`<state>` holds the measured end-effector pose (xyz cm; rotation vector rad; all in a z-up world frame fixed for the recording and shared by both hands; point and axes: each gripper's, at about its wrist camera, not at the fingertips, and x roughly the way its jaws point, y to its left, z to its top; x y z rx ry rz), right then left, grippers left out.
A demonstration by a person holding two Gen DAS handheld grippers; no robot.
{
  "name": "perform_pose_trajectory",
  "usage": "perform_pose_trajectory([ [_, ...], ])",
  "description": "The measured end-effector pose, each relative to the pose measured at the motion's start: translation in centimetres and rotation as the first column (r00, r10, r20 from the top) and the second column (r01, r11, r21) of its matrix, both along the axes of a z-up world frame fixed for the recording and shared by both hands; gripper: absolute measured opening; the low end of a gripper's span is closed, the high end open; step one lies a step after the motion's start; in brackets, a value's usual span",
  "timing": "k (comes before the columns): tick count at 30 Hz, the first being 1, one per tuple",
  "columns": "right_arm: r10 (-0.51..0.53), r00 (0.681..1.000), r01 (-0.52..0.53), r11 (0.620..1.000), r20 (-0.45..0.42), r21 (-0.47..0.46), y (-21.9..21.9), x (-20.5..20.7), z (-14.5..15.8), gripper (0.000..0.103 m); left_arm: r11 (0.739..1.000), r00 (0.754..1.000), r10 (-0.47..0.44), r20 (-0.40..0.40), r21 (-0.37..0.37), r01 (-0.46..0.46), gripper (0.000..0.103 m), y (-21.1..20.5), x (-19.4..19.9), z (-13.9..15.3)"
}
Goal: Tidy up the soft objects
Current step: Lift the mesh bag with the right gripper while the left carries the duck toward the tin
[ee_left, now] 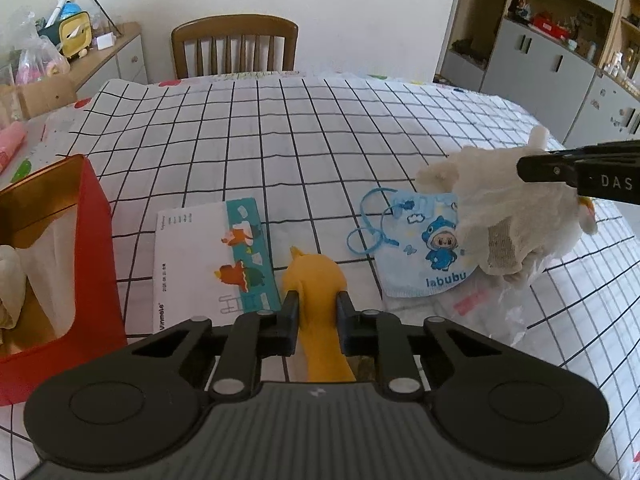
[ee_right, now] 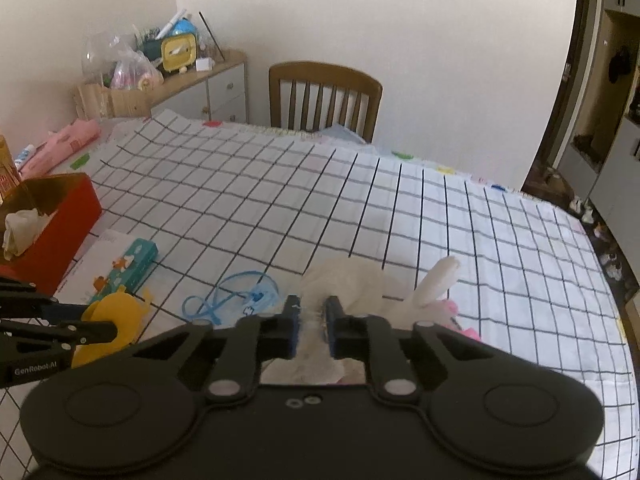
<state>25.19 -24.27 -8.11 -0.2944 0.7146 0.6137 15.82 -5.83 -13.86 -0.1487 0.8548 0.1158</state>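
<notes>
In the left wrist view my left gripper is shut on a yellow soft toy, whose body runs down between the pads. From the right edge my right gripper reaches in, clamped on a white knitted glove that hangs just above the table. Under the glove lies a light-blue child's face mask with a cartoon print and blue ear loops. In the right wrist view my right gripper pinches the white glove. At that view's left my left gripper holds the yellow toy.
An open red box with white cloth inside stands at the left. A white and teal packet lies beside it on the checked tablecloth. A clear plastic bag lies under the glove. A wooden chair stands behind the table.
</notes>
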Motion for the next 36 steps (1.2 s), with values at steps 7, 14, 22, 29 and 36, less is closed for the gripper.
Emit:
perform_pose_trajectory([
  [7,-0.007,1.0,0.006,0.998,0.025,0.065,-0.8,-0.4,1.7,0.005,0.999,1.0,0.022,0.011,-0.039,-0.021,0.018,0.6,-0.1,1.5],
  [14,0.006,0.999,-0.012,0.991,0.039,0.135,-1.2,-1.1,4.1,0.004,0.999,0.999,0.023,0.039,-0.048,-0.021,0.018,1.3,-0.4,3.5],
  [22,0.02,0.996,-0.038,0.977,0.09,0.211,-1.3,-1.8,7.8,0.003,0.999,0.997,0.021,0.07,-0.052,-0.017,0.018,2.4,-0.5,5.7],
  [29,0.035,0.994,-0.064,0.951,0.101,0.302,-1.0,-1.7,11.1,0.003,0.998,0.996,0.03,0.082,-0.049,-0.026,0.018,3.8,-0.8,7.1],
  [36,0.095,0.99,-0.125,0.926,0.1,0.356,0.4,-2.1,13.6,0.003,0.999,0.995,0.042,0.096,-0.035,-0.038,0.018,5.7,-1.5,8.9],
])
